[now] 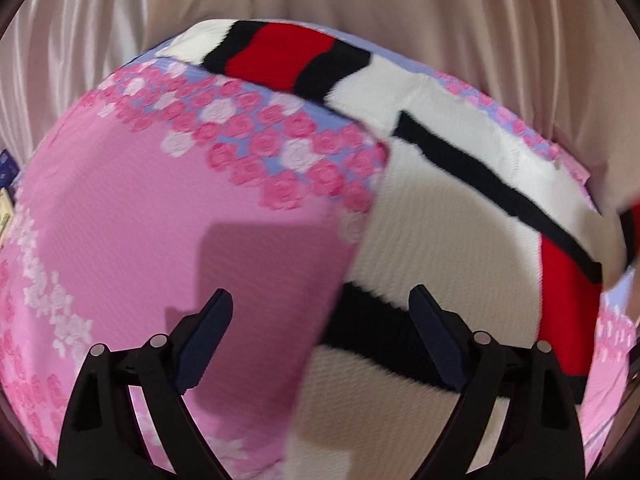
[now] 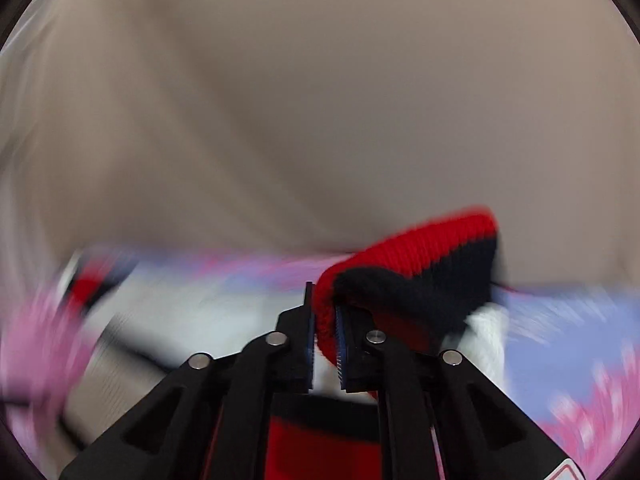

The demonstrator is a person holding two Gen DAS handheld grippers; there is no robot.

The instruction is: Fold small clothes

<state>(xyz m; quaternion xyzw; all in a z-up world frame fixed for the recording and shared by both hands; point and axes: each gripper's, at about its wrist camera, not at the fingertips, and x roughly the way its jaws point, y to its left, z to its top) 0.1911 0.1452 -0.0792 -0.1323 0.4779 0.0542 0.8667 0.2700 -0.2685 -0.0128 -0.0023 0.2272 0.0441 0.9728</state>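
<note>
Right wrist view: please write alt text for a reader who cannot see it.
The right claw is shut on the red-and-black cuff of a white knit garment, lifted above a blurred pink floral cloth. Beige curtain fills the background.

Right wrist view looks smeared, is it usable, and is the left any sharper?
Right wrist view: heavy motion blur over the bedding and backdrop; only the right gripper and the red cuff it pinches read clearly. Left wrist view: mildly soft, the sweater stripes legible, the open left gripper casting a shadow on pink cloth.
</note>
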